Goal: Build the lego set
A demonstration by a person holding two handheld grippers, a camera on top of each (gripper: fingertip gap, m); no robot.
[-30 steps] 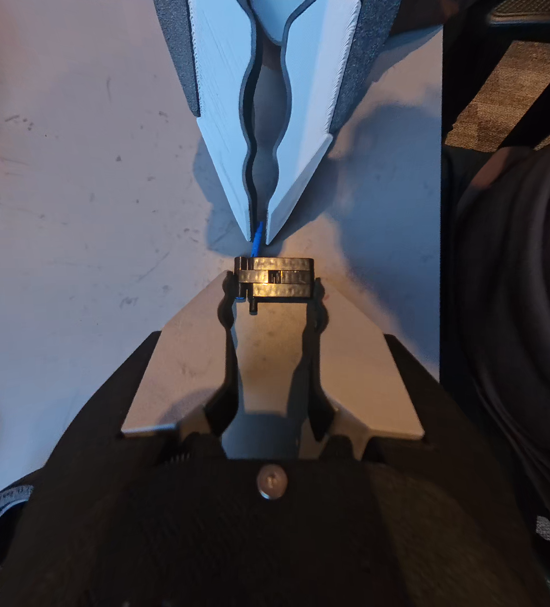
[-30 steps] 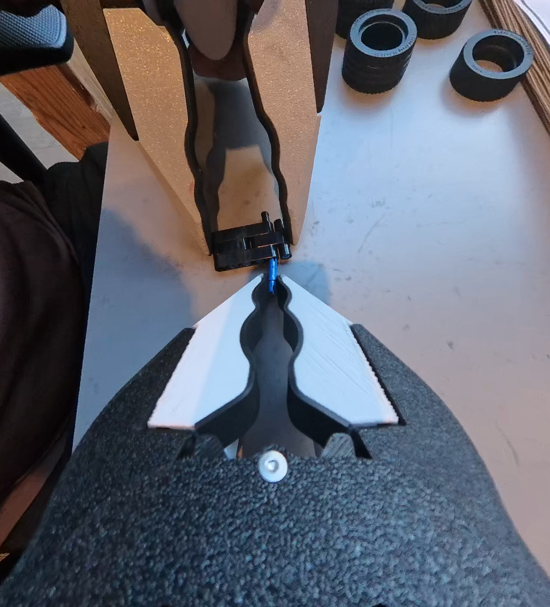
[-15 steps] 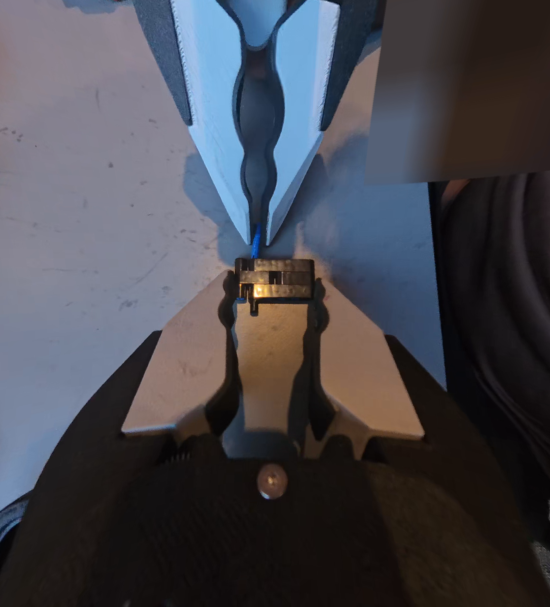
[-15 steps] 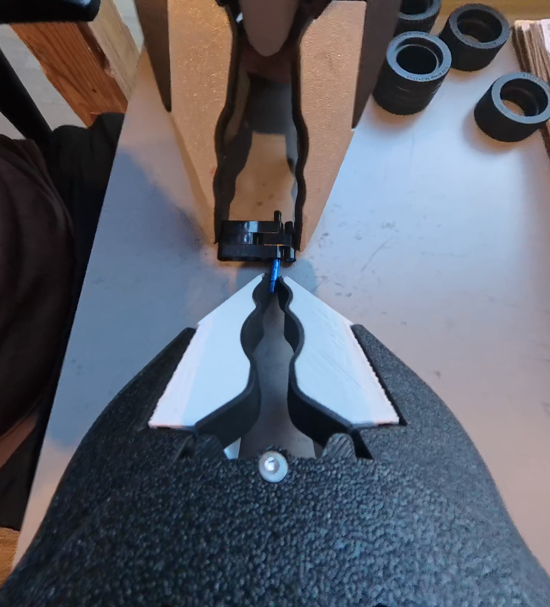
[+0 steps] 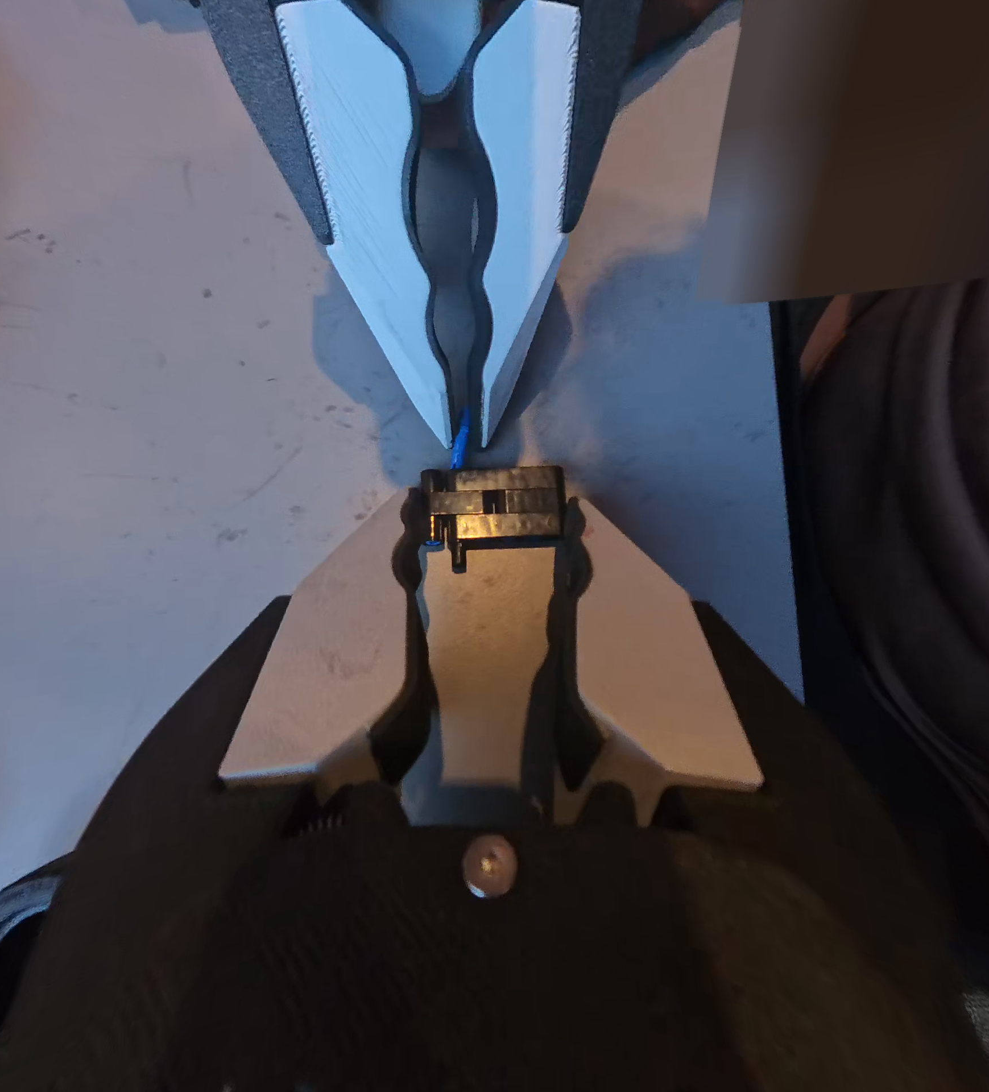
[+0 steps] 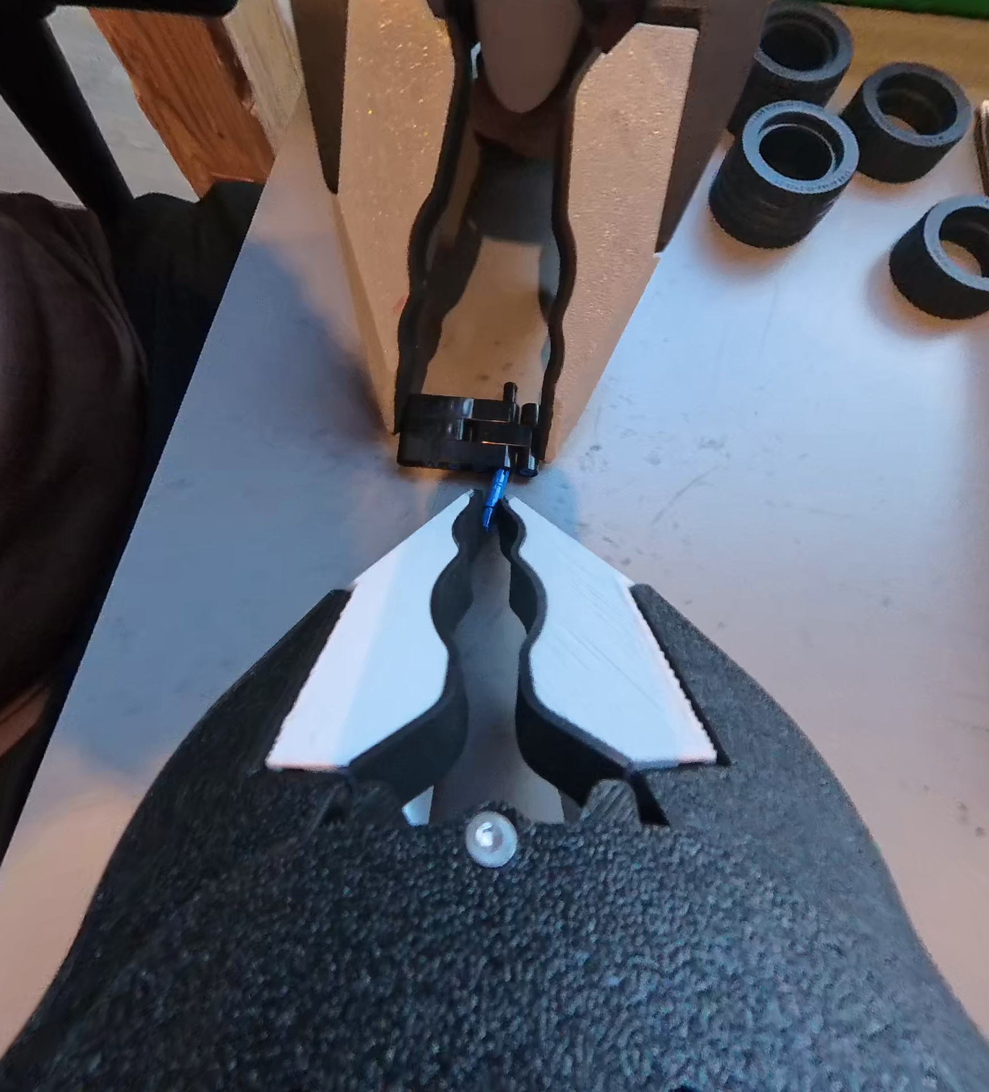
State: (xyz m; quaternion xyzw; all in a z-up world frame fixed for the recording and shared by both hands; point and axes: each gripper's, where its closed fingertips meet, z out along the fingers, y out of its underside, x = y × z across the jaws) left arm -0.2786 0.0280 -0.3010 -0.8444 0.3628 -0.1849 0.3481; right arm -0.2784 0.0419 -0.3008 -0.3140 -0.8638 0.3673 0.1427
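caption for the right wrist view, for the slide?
Right tongs pinch a blue pin at the black Lego assembly held by the left tongs; four black tyres behind.

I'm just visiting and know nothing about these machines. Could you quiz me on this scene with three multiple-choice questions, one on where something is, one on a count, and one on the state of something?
1. Where are the black tyres in the right wrist view?
A. Far right of the table
B. On the floor
C. Inside the left claw

2. How many tyres show there?
A. One
B. Four
C. Nine

3. What is the right claw doing?
A. Gaping open, empty
B. Shut on the blue pin
C. Gripping a tyre

Answers:
1 A: they sit on the table at upper right.
2 B: four rings are visible.
3 B: its tips pinch the blue pin, aimed at the black lego piece held by the left claw.
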